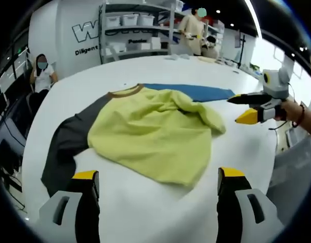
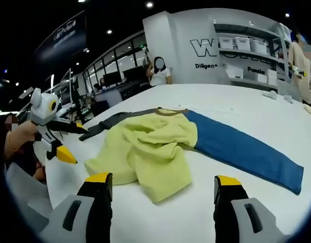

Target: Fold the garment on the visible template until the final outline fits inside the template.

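Yellow-green cloth shirt (image 1: pixel 155 134) is left bunched on the white table (image 1: pixel 145 212), grey (image 1: pixel 69 139) and blue (image 1: pixel 196 92) sleeves spread; left gripper (image 1: pixel 158 185) and right gripper (image 2: pixel 158 190) are held wide open, empty, ready for folding.

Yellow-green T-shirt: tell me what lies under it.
Under the crumpled yellow-green T-shirt, a flat blue strip sticks out one side and a dark grey strip the other. Their middle parts are covered, so hidden.

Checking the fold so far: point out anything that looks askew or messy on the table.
The yellow shirt is rumpled, bunched into loose folds instead of lying flat. It sits crooked over the blue panel and the grey panel, whose ends stick out on either side.
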Tool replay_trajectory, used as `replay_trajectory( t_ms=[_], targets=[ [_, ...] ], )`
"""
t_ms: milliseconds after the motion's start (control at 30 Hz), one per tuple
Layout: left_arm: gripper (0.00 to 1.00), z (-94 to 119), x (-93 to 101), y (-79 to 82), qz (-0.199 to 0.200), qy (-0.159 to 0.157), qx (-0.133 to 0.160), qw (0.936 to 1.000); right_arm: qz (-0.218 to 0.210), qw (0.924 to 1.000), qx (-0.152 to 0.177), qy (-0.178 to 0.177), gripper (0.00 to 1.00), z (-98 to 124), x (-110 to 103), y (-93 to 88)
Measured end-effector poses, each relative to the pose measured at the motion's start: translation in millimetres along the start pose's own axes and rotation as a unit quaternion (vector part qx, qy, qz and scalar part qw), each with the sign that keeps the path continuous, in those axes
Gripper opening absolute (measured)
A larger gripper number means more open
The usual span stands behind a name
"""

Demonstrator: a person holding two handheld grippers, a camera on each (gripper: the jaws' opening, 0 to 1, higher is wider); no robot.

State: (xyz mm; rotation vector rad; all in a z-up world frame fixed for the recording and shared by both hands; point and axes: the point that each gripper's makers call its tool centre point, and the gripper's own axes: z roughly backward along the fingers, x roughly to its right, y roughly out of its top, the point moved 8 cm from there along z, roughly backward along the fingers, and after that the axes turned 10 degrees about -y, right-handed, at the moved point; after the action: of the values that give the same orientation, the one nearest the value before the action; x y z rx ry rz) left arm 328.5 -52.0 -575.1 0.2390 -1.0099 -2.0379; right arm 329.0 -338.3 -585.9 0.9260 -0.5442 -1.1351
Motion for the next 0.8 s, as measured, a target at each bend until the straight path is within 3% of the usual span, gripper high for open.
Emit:
replay_trajectory(
  t_ms=[233, 367, 467, 600, 800],
  targets=[
    [0.84, -7, 14.0, -10.9, 0.021, -0.012, -0.003, 0.9997, 0.027, 0.9994, -0.013, 0.017, 0.71, -3, -15, -13.0],
    [0.72, -14, 20.5, -15.4, 0.053, -0.03, 0.01, 0.9981, 0.083, 0.9963, -0.009, 0.02, 0.6, -7, -20, -19.2],
    [0.64, -17, 23.9, -19.1, 0.063, -0.037, 0.009, 0.9973, 0.1, 0.9947, -0.005, 0.024, 0.53, -9, -23, -21.3],
    [0.53, -23, 29.8, -25.0, 0.083, -0.049, 0.006, 0.9953, 0.134, 0.9906, -0.012, 0.026, 0.34, -13, -25, -25.5],
    [0.38, -30, 35.4, -29.4, 0.101, -0.054, 0.005, 0.9933, 0.175, 0.9842, -0.018, 0.016, 0.25, -21, -26, -31.2]
  ],
)
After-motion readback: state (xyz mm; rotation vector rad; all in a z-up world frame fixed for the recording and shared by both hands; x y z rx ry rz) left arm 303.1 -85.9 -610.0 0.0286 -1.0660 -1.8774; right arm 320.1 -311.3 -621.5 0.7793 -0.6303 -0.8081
